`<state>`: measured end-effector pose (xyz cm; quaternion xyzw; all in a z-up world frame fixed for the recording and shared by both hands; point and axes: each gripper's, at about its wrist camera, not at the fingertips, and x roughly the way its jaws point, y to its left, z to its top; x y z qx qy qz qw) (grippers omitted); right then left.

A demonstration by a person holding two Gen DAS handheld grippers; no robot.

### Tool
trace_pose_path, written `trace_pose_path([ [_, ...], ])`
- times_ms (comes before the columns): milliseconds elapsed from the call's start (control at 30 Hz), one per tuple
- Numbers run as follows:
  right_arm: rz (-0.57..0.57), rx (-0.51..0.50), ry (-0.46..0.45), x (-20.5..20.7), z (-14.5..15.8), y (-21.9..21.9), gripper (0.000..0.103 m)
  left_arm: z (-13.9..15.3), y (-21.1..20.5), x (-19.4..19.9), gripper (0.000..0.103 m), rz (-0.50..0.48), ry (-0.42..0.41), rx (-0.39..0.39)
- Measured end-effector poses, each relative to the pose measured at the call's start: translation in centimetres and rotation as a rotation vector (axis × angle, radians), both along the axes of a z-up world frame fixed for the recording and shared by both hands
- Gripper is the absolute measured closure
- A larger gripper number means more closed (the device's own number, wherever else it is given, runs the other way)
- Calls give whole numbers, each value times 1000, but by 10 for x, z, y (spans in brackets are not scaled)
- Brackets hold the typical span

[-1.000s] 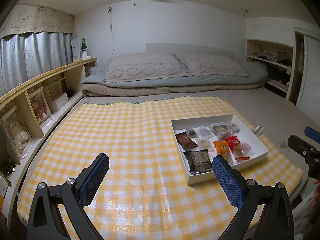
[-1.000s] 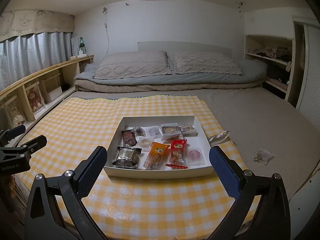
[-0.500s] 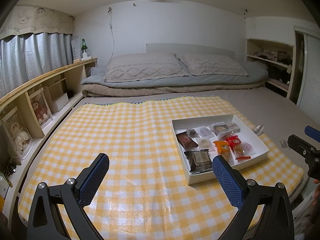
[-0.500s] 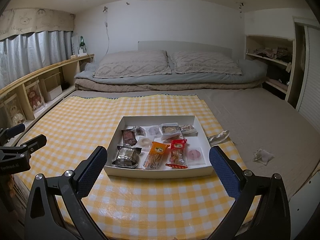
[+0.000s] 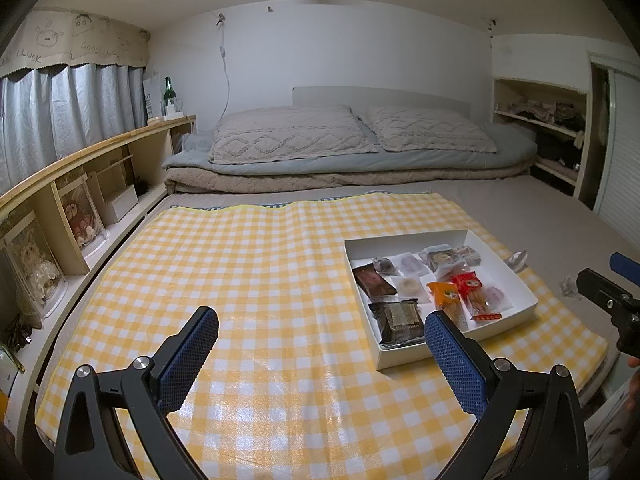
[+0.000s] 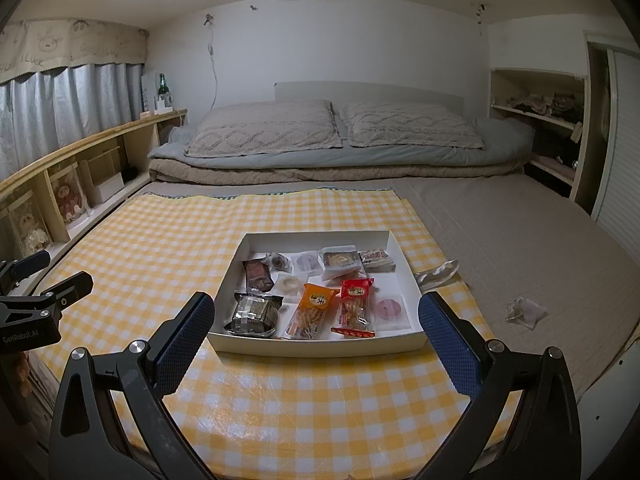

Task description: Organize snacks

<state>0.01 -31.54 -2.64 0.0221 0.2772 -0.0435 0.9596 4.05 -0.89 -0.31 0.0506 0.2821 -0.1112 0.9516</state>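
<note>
Nothing has shifted since the earlier frames: both tongs hover at the near edge of the yellow checked cloth (image 6: 168, 236), snacks untouched. Left gripper (image 5: 320, 340) — jaws spread wide, holding nothing — faces the bare left half of the cloth. Right gripper (image 6: 316, 320), equally wide and empty, frames the white box (image 6: 320, 347), its near wall between the fingertips. The box sits toward the cloth's right edge, near its front corner; inside lie an orange packet (image 6: 310, 312), a red packet (image 6: 355, 307) and a dark wrapped bar (image 6: 258, 274). Crumpled wrappers (image 6: 524, 312) rest on the grey mattress (image 6: 520, 232) beyond the right edge.
</note>
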Motion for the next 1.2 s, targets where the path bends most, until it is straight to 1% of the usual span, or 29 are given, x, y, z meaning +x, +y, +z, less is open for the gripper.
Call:
trace_pose_path([
  [733,-2,-1,2,0,-1,1,0,1,0,-2,0,1,-4,-1],
  [1200,-5,-4,4,-1,-1,4,0,2,-5,-8,0,14,-20,1],
])
